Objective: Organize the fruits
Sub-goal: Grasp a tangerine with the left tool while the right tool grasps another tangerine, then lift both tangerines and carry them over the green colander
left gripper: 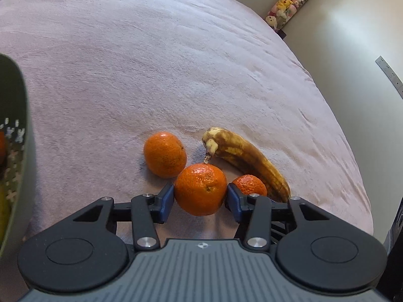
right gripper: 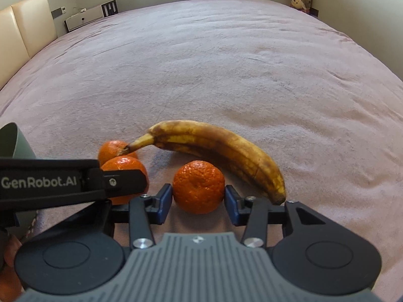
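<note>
On pink blanket (right gripper: 226, 63), browned banana (right gripper: 214, 143), glossy mandarins (left gripper: 200, 189)

Both grippers point down at a slant, side by side. The left gripper (left gripper: 200, 198) has its blue pads (left gripper: 166, 202) pressed on either side of a mandarin (left gripper: 200, 189). The right gripper (right gripper: 198, 197) has another mandarin (right gripper: 198, 187) squeezed between its pads (right gripper: 165, 201). The left one's black side crosses the right view's left edge.
</note>
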`<state>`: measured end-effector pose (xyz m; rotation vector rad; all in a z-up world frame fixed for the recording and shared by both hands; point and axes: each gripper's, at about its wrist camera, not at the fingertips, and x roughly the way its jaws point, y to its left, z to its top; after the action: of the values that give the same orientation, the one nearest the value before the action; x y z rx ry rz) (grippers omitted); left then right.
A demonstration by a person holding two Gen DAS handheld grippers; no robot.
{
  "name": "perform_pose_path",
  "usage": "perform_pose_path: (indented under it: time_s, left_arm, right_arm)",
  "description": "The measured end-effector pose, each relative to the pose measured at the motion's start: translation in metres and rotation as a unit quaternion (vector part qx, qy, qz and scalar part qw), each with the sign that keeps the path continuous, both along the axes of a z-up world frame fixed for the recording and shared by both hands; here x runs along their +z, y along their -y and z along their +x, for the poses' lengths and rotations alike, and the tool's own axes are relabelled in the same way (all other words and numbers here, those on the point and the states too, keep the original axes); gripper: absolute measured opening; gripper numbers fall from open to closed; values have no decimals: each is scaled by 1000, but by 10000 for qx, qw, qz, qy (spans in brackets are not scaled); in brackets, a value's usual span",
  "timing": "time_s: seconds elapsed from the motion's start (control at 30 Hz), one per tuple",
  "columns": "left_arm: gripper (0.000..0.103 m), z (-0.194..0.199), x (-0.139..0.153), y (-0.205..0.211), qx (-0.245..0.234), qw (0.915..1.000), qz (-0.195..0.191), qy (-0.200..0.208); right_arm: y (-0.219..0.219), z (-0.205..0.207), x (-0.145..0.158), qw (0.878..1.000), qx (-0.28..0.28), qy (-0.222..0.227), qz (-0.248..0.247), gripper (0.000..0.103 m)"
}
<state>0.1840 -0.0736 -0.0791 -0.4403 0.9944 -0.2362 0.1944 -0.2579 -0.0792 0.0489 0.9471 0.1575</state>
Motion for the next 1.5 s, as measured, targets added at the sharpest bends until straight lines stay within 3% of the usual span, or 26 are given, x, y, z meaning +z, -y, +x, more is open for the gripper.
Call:
perform_pose_path:
  time_s: [0.2, 0.37, 0.57, 0.83, 1.2, 1.5]
  left_arm:
    - [51, -18, 13, -13, 99, 9999, 82, 0]
    - [51, -37, 19, -18, 34, 9990, 404, -166]
    - [51, -58, 18, -29, 8, 9964, 698, -479]
    - [51, -84, 9, -41, -148, 9903, 1162, -741]
    - [56, -87, -17, -52, -243, 9909, 926, -941]
    - [51, -95, 3, -47, -364, 9915, 1087, -613]
  right_arm:
    - [-16, -15, 10, 9993, 291, -54, 242, 42]
    - [-28, -31, 14, 9976, 578, -229, 293, 42]
    - [-21, -46, 10, 9963, 547, -571, 337, 43]
    - [-27, -53, 11, 9958, 700, -541, 234, 43]
    - [-39, -55, 4, 9943, 863, -624, 51, 43]
    - [-44, -60, 17, 9949, 910, -429, 16, 43]
